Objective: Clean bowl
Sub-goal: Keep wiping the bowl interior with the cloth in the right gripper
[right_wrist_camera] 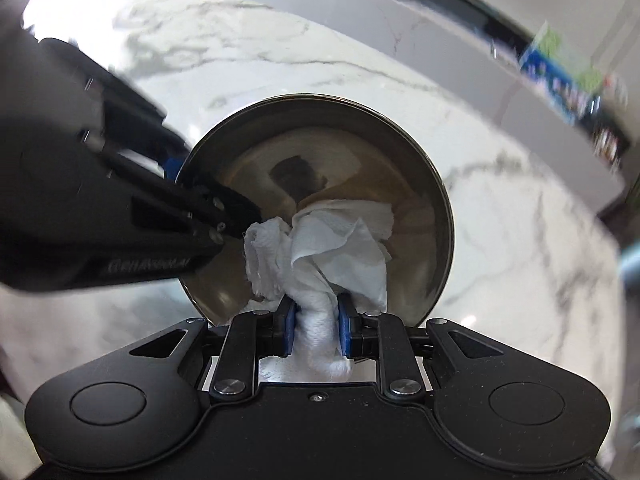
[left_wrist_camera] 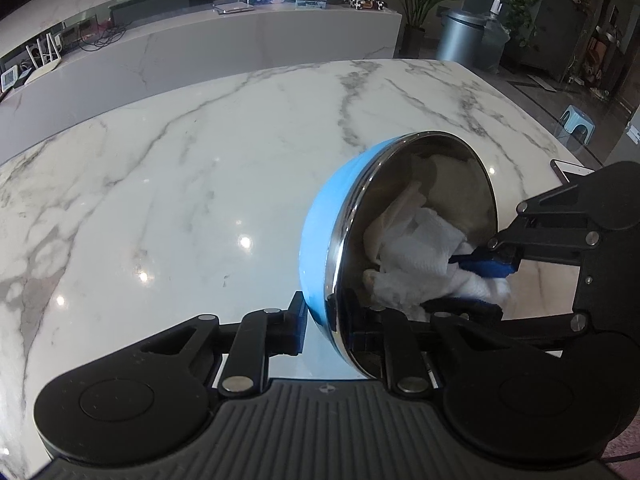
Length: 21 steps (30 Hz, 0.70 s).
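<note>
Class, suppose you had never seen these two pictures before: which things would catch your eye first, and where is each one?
First, the bowl, blue outside and shiny steel inside, tipped on its side above the marble table, its rim pinched by the left gripper. Next, the white paper towel crumpled inside the bowl, clamped by the right gripper. Beyond the table, a grey bin stands beside a potted plant.

Wadded paper towel (right_wrist_camera: 340, 248) fills the bowl (right_wrist_camera: 420, 200); surrounding marble table (left_wrist_camera: 160, 200) lies open.
</note>
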Tool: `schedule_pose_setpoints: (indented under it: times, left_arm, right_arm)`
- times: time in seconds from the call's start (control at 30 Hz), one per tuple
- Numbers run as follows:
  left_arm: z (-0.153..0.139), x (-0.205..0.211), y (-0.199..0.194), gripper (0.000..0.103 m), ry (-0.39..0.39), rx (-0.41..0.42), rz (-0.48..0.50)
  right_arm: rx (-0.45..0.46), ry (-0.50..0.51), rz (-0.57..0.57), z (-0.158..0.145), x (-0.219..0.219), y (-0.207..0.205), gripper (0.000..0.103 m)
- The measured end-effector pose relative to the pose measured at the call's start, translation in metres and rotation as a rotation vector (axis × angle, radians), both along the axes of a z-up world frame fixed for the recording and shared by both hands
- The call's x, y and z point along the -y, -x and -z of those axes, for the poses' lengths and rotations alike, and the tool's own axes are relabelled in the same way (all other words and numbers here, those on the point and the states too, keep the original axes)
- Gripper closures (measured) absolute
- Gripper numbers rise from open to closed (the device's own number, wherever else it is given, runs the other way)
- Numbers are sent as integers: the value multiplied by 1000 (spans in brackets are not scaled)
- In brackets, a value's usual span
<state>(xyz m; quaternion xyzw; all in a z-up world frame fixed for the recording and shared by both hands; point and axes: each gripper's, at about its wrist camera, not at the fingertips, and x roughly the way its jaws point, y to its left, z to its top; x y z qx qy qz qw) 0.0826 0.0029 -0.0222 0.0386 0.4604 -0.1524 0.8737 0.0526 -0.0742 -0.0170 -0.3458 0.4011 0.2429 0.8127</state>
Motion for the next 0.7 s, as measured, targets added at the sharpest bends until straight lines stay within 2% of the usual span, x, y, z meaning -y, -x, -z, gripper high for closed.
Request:
schedule_pose_setpoints:
  times: [0.1,0.2,0.53,0.7]
  left_arm:
    - [0,0,0,87,-3,1,1]
    - [0,0,1,87,-3,1,3]
    - [-1,2,0,87,-4,12,5]
    - [-1,1,0,84,33,15,-5]
  right_arm:
    - [123,144,-96,12,-6,8,85]
    - [173,205,-144,17,-7,15,85]
    - [128,155,-113,13,0,5,84]
    - [99,127,-78,12,-4,2,84]
